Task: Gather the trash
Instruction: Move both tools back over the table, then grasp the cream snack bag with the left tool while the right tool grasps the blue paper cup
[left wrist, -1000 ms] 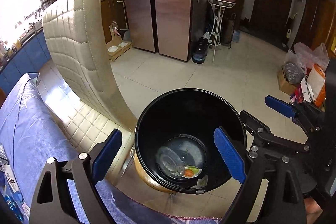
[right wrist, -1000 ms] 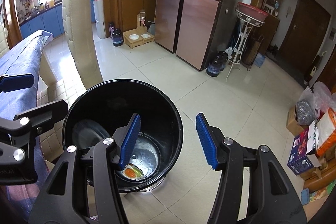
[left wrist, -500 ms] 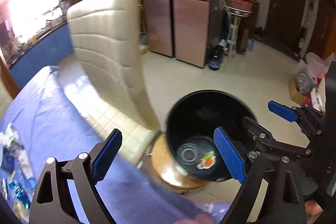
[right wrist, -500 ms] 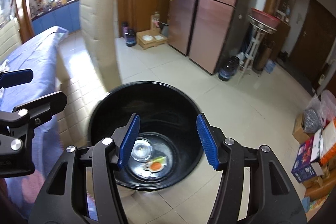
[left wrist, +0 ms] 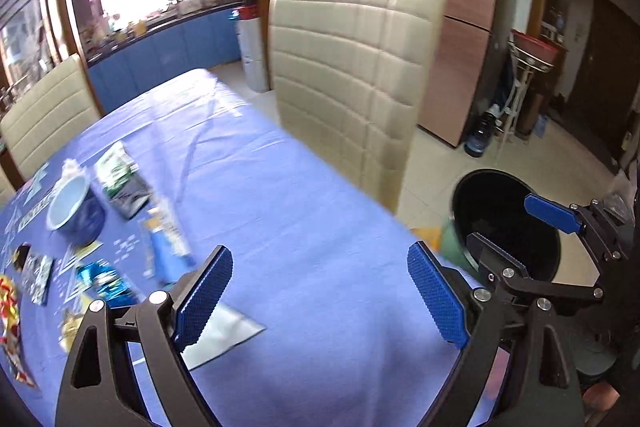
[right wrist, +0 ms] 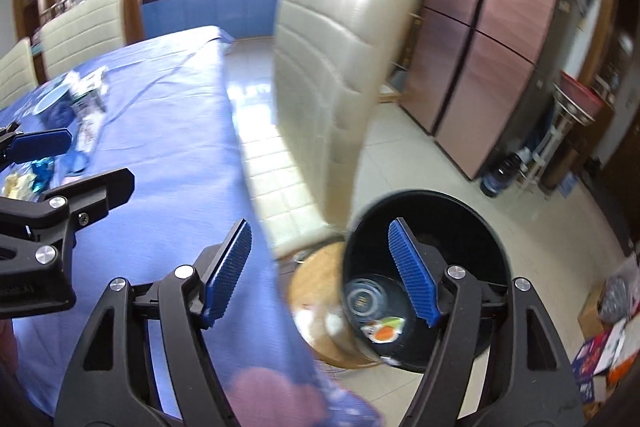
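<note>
Trash [left wrist: 120, 183], a blurred scatter of wrappers beside a blue round bowl [left wrist: 76, 211], lies on the blue tablecloth [left wrist: 304, 195] ahead-left of the released, empty left gripper [left wrist: 320, 295]; its long axis cannot be told. Only the right view looks into the black round bin [right wrist: 460, 215]. The empty right gripper [right wrist: 320, 267] is opening over the bin's near rim.

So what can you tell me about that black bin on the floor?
The black bin is a round, glossy, plastic-looking bucket, upright and lidless, on the tiled floor beside the cream chair and the table's corner. At its bottom lie a clear round lid and an orange-and-white wrapper. No hand-held gripper touches it.
</note>
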Available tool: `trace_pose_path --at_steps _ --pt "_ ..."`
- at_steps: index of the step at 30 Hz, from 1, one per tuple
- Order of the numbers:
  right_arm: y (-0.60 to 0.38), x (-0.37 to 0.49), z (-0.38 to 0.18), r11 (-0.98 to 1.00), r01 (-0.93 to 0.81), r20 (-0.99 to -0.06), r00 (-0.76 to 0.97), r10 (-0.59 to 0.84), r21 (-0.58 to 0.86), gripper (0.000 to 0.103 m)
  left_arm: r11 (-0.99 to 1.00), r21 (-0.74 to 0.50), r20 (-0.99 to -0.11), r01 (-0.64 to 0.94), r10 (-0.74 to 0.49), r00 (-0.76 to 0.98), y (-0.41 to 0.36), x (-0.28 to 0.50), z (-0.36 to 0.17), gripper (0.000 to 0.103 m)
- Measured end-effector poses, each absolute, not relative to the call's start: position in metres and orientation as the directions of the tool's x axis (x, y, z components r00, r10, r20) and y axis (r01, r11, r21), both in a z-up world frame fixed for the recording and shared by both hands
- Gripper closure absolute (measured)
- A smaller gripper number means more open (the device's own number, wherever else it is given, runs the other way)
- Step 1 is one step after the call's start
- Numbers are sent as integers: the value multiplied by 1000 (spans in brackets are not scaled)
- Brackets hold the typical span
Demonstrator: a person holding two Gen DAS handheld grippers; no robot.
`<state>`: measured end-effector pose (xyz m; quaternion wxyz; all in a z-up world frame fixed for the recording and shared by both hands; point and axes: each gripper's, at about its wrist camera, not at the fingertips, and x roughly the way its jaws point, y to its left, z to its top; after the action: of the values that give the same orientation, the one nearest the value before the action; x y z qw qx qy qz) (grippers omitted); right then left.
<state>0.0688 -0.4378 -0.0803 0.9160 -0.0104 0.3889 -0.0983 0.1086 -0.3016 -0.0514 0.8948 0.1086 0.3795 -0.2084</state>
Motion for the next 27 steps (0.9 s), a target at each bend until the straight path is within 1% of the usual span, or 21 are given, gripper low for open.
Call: trace_pose_path --at_steps 2,8,14,17,21,27 --pt "-417 75 -81 986 134 -714 681 -164 -99 29 908 39 -720 417 -264 641 -279 111 -51 16" --pt "-362 95 -80 994 35 -724 682 -103 -108 29 956 61 -725 286 -155 671 -206 120 -56 16" --pt "-312 115 -84 994 -58 -745 667 -29 -91 29 979 52 -766 198 -88 636 -147 127 -78 16" --pt "-294 125 -86 992 -90 -754 657 -10 -92 29 983 52 -776 175 -70 627 -132 130 -84 16" --pt "-275 139 -88 988 -120 -762 648 2 -100 29 987 25 -795 161 -78 602 -113 136 -93 16" --pt "-268 160 -89 989 -122 -775 632 13 -82 29 983 48 -804 175 -65 591 -110 146 -100 16"
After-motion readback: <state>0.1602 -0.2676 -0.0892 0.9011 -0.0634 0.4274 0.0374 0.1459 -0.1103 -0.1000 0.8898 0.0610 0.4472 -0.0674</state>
